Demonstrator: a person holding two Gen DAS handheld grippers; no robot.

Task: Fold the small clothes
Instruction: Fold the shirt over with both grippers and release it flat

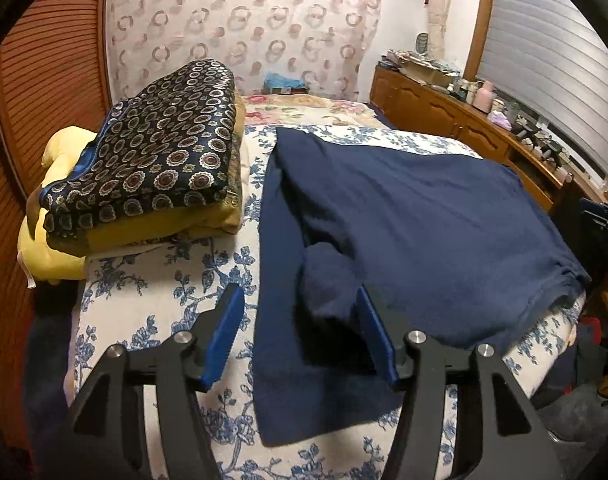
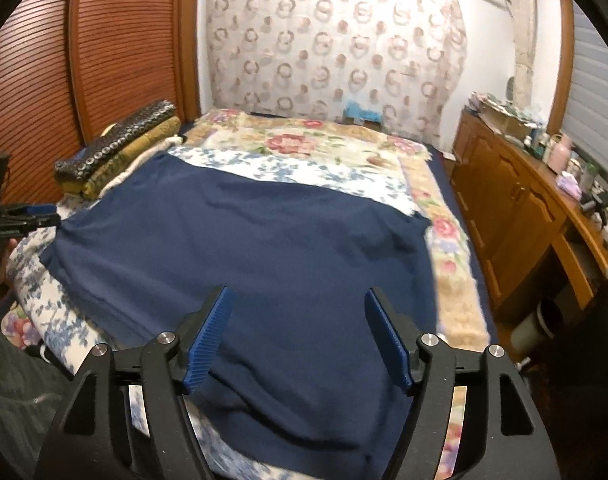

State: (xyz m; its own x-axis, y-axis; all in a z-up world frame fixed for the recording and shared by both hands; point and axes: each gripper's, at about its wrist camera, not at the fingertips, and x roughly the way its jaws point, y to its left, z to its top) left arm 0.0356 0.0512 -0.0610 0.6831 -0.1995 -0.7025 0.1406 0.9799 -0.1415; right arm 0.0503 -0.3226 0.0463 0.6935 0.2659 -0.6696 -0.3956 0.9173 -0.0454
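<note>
Left tongs (image 1: 300, 336): jaws apart, nothing pinched. A rumpled flap of the navy garment (image 1: 404, 216) bunches in the gap, pressed close to the right-side pad; the left-side pad hangs over bare bedspread (image 1: 156, 280).

Right tongs (image 2: 300, 332): jaws apart, empty. Navy cloth lies flat under and ahead of them; neither pad seems to press on it.

Garment: spread on the bed, mostly smooth beyond the right tongs. One long edge is doubled over ahead of the left tongs, leaving a darker single-layer strip on the left of the fold.

Fold state: looks like one side fold laid down and let go; more folds likely remain.

Pile (image 1: 152, 168): folded patterned and mustard cloths, ahead and to the left of the left tongs, well apart from the garment.

Dresser (image 2: 516, 200): cluttered, far to the right of the right tongs, off the bed.

Risk, snag: the bunched flap by the left tongs' pad could drag along if they pull away, undoing the fold.

Risk, layers: the next pinch may catch only the top layer, so the fold skews.

Risk, edge: the garment's near hem hangs close to the bed edge; a tug toward the tongs could slide it off.

Risk, bedspread: a deep pinch could grab it with the cloth.
</note>
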